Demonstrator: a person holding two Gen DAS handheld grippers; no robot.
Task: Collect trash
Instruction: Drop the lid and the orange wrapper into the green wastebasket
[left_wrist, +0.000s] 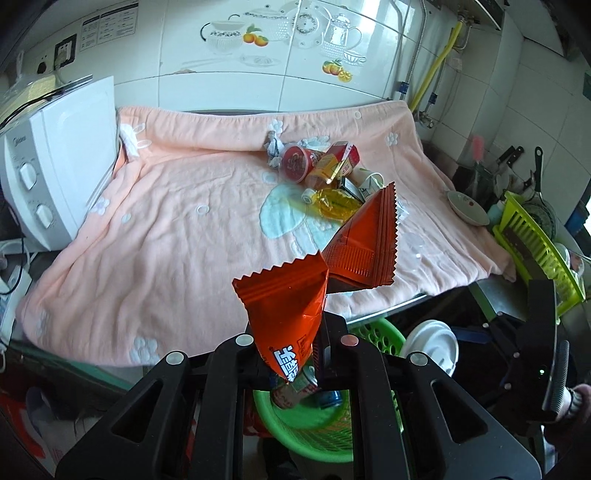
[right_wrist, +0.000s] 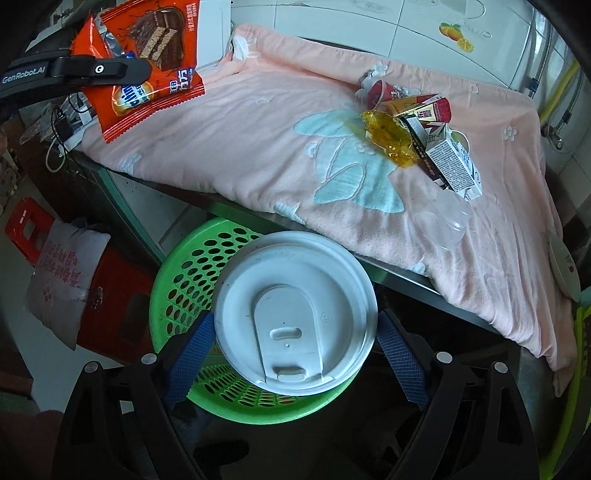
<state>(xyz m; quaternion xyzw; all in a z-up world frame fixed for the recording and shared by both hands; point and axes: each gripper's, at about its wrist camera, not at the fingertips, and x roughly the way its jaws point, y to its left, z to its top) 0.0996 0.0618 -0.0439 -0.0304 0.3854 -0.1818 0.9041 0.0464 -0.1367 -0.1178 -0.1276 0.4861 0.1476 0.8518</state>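
While poised above a green basket (right_wrist: 177, 280), pinched: orange wrapper (left_wrist: 291, 314) in left gripper (left_wrist: 295, 354), white lidded cup (right_wrist: 295, 317) between right gripper (right_wrist: 295, 343) pads.

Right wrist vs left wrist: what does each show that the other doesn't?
Right wrist only: the wrapper's printed chocolate-wafer face, the red stool.
Left wrist only: the microwave, the dish rack, cans inside the green basket.
Both: orange wrapper in the left gripper, white cup lid in the right gripper, trash pile.
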